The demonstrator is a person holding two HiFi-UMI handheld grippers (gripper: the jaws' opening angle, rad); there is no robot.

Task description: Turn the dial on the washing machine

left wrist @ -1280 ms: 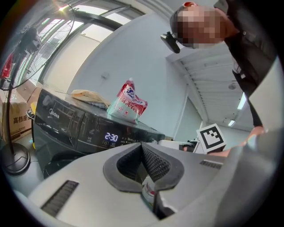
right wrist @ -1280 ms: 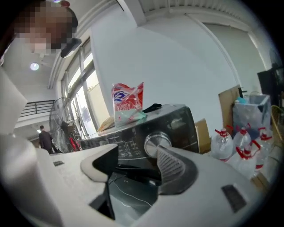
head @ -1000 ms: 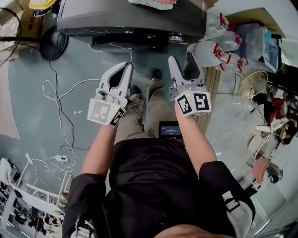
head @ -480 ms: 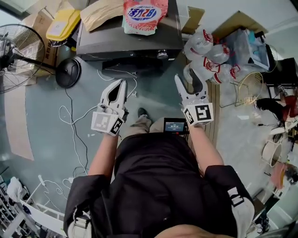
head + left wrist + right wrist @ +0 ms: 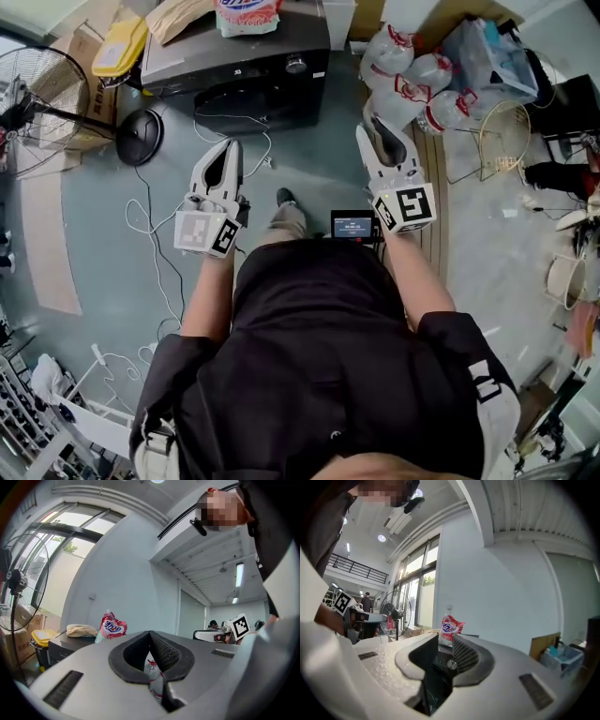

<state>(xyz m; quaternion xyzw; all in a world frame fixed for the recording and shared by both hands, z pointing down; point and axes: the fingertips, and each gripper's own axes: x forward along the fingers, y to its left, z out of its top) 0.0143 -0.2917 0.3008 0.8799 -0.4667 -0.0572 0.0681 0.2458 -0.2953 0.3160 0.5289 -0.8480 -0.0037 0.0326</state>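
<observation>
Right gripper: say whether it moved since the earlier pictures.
Yes. The right gripper shifted right of the washing machine's dial; its empty jaws have just been closing.

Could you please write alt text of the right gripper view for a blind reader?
The right gripper, its jaws having just been closing yet apart and empty, points at a dark washing machine whose silver dial shows through the gap. A red-and-white pouch stands on top; a standing fan is at left.

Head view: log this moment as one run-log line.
stage: pre-contact | left gripper: shut, empty | right gripper: open, jaws just closing, empty | dial: untouched, ahead on washing machine
</observation>
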